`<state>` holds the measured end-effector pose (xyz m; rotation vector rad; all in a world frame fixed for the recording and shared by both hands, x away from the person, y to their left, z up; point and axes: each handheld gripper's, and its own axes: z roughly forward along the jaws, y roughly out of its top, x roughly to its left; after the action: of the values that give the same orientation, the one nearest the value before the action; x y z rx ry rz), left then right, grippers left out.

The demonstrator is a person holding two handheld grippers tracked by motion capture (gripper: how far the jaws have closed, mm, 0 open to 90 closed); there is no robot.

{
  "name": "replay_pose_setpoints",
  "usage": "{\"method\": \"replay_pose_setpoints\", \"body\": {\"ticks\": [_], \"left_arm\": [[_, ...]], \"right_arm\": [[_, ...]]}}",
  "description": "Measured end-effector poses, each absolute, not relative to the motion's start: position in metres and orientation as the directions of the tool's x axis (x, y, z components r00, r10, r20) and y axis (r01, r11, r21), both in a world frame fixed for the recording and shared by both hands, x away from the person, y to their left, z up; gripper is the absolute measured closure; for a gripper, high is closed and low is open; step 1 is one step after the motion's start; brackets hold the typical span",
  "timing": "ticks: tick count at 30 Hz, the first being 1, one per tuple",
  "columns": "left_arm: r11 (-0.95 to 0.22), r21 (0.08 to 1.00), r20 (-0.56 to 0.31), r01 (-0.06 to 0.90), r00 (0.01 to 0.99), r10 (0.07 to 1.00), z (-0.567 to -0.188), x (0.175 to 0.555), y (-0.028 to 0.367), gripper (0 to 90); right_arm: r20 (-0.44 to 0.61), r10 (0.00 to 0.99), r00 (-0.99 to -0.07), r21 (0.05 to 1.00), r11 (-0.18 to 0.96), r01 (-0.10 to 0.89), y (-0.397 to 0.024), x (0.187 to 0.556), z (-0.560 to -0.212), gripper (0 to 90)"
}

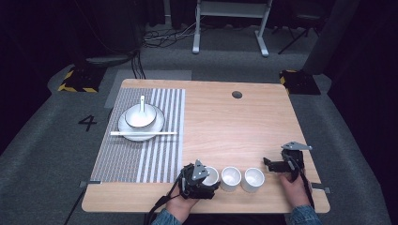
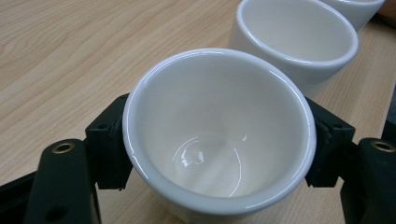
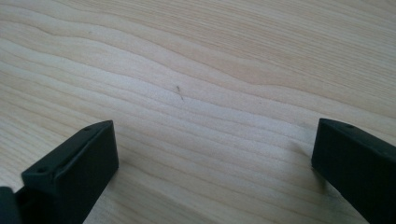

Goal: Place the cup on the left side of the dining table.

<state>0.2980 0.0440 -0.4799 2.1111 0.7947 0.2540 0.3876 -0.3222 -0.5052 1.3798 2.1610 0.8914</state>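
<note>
Wooden table (image 1: 225, 126) is set with three white cups (image 1: 231, 178) in a row near its front edge. One cup (image 2: 219, 135) is clamped by the left gripper (image 1: 202, 179). The right gripper (image 1: 278, 164) is held wide open, gripping nothing, beside the row.

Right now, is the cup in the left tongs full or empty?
Empty: the cup shows a bare, glossy white bottom in the left gripper view, clamped by the left tongs.

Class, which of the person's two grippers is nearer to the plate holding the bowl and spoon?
Left. The left gripper grips a cup at the near edge, beside the striped mat under the plate. The right gripper is across the table.
</note>
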Motion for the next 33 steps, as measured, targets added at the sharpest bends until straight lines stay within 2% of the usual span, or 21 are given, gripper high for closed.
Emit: {"method": "replay_pose_setpoints", "body": {"ticks": [9,18,33], "left_arm": [[-0.472,0.768,-0.062,0.433,0.783,0.618,-0.474,0.294,0.042,26.6],[-0.492,0.785,0.003,0.377,0.791,0.611,-0.451,0.289,0.045,26.6],[-0.457,0.808,0.0,0.372,0.776,0.631,-0.429,0.287,0.054,26.6]], "right_arm": [[-0.012,0.908,-0.418,0.711,0.302,0.636,-0.322,0.388,-0.505,0.5],[-0.012,0.908,-0.418,0.711,0.302,0.636,-0.322,0.388,-0.505,0.5],[-0.012,0.908,-0.418,0.71,0.302,0.636,-0.322,0.388,-0.505,0.4]]}}
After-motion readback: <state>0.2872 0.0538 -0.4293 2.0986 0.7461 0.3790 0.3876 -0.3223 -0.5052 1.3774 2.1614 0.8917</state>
